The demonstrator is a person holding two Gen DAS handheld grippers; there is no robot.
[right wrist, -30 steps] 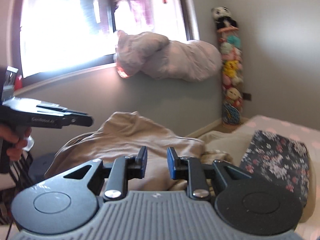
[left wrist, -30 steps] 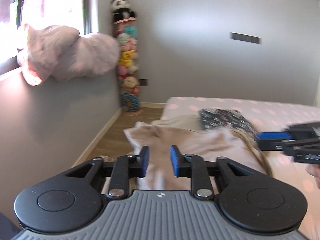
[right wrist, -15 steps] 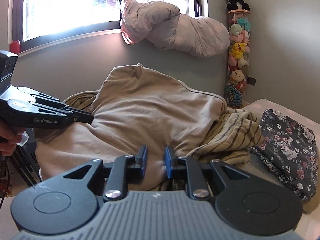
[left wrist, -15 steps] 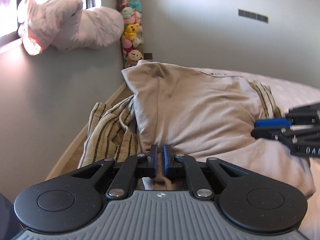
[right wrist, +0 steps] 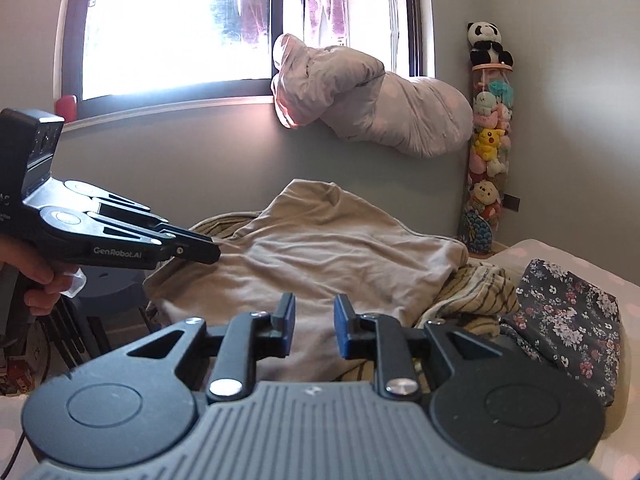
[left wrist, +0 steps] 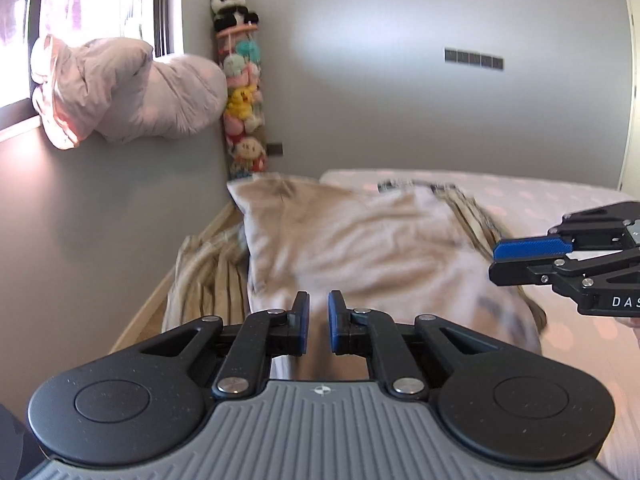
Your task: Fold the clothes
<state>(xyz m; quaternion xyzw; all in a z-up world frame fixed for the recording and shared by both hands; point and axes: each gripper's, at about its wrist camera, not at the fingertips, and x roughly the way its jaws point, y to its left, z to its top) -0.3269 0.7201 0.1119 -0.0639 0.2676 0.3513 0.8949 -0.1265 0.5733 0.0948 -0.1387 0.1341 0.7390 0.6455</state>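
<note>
Soft, rumpled beige garment — striped cloth beneath.

A rolled pink duvet hangs over the window sill, up and ahead of the fingers. A tall clear tube of plush toys stands in the corner, a toy panda on top. A dark wall plate sits high to the right.
</note>
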